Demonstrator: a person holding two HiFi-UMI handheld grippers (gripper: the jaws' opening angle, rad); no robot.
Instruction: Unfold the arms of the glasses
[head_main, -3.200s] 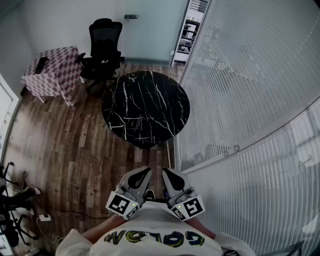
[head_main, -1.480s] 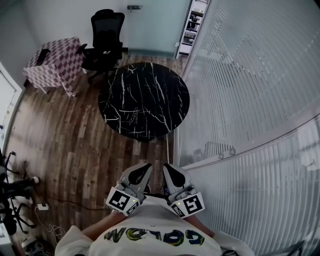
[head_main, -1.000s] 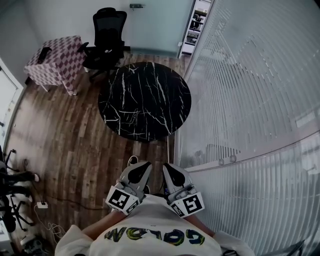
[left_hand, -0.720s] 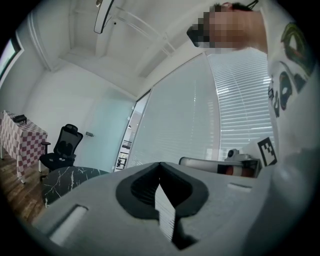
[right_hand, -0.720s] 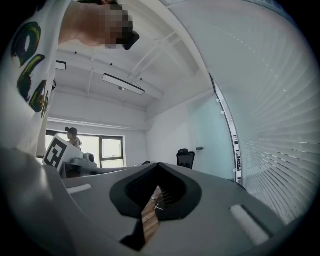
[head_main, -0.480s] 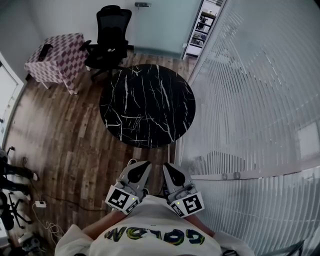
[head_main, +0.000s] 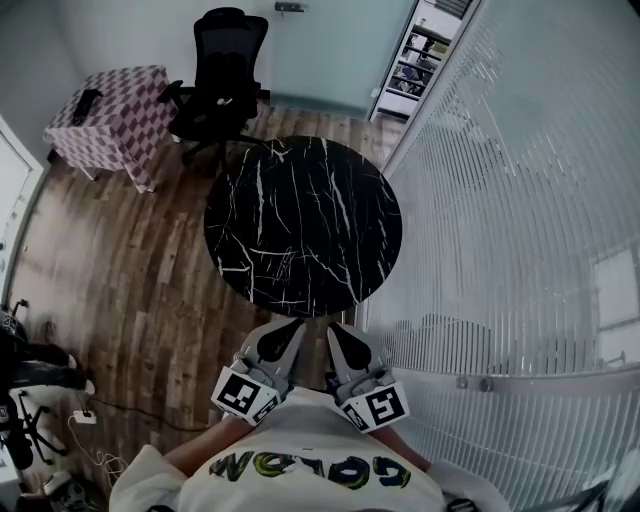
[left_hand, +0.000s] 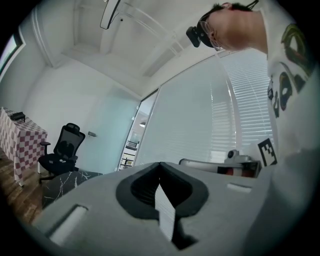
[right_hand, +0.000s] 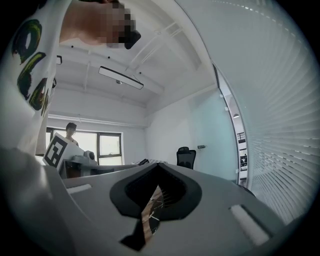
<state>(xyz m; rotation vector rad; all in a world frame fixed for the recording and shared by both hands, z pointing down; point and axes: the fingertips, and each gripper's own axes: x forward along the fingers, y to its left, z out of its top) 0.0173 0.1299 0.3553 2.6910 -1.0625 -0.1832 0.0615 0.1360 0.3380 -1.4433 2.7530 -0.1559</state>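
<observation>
Versus the earlier head view frames, the round black desk (head_main: 300, 225) sits lower and larger in the picture. Its near rim is now just ahead of the tool tips, where before a strip of wood floor (head_main: 130, 270) lay between them. The office chair (head_main: 225, 60) and the checkered desk (head_main: 105, 115) keep their spots at upper left, and the blind-covered glass wall (head_main: 520, 200) fills the right side. The left tool (head_main: 287, 335) and right tool (head_main: 340, 337) are held the same as before, side by side close to the person's shirt (head_main: 300, 470) and pointing toward the round desk, marker cubes (head_main: 243, 395) nearest the body. Left tool (left_hand: 160, 167): jaws pressed together, nothing between them. Right tool (right_hand: 158, 169): jaws together too, nothing between them; only a sliver of floor and marble shows through the slit below the tips. Glasses: no view shows them on the desk or in either tool, so I cannot tell where they are, which way they point or how their long axis runs. The round desk top shows only its white veining. A second person (right_hand: 71, 131) stands by the far window in the right gripper view.
</observation>
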